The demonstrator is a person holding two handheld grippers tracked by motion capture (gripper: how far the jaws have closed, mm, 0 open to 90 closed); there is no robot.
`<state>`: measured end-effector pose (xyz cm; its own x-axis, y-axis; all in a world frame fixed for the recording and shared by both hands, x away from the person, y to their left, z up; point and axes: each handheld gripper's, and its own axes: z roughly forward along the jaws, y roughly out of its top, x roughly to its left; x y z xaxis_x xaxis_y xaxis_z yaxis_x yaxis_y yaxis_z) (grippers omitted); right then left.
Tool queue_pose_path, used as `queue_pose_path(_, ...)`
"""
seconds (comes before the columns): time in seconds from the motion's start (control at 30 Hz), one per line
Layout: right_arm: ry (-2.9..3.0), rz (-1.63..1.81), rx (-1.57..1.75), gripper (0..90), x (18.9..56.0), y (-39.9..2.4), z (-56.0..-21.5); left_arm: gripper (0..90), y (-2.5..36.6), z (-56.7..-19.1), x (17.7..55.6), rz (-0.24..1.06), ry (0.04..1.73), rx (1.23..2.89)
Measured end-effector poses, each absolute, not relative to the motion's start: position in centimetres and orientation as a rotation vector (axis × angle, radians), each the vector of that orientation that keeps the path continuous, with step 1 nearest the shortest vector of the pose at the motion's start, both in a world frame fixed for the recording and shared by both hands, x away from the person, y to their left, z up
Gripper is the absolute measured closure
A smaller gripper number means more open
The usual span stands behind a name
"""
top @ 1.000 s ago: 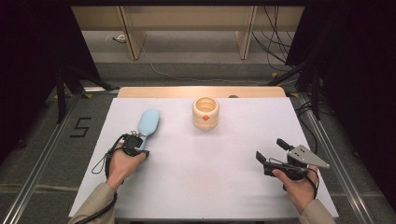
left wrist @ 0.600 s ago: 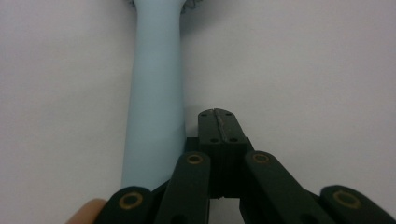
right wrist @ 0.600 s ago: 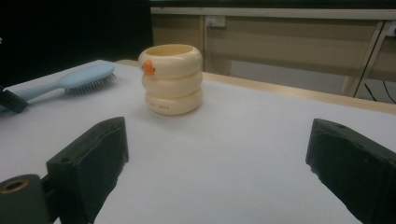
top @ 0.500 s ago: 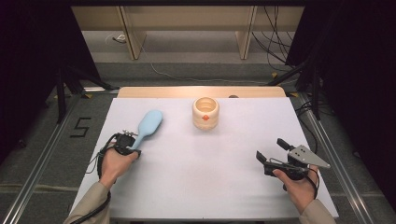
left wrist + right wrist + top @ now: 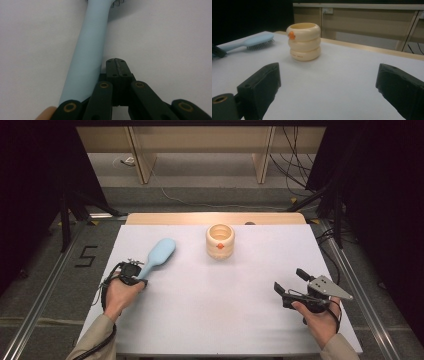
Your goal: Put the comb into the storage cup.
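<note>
Two grippers sit low over the worktop: left gripper jaws clenched empty, touching the blue hairbrush handle at left; right gripper jaws released, facing the cream cup.

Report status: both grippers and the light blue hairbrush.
Left gripper shut, beside light blue plastic hairbrush handle, not clamping it. Right gripper open, empty. Cream ringed cup apart from both.

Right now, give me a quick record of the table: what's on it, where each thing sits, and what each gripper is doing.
brush: light blue hairbrush, bristles down, lying on the white table at left
cup: cream ringed cup, upright, centre back
left gripper: jaws shut, beside the brush handle, not around it
right gripper: jaws open, nothing between them, facing the cup
</note>
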<state>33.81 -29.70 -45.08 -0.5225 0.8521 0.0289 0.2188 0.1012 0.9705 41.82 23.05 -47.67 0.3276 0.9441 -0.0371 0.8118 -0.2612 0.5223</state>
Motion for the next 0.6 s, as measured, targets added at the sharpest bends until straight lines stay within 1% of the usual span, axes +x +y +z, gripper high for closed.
queue_pose_path(0.47, 1.816, 1.451, 1.046, 6.7, 33.82, -29.73, -45.07, 89.8, 23.25, -47.72, 41.89, 0.379, 1.530, 2.142)
queue_pose_path(0.6, 1.814, 1.453, 1.046, 6.7, 33.80, -29.75, -45.05, 84.7, 23.19, -47.50, 41.81, 0.361, 1.511, 2.131)
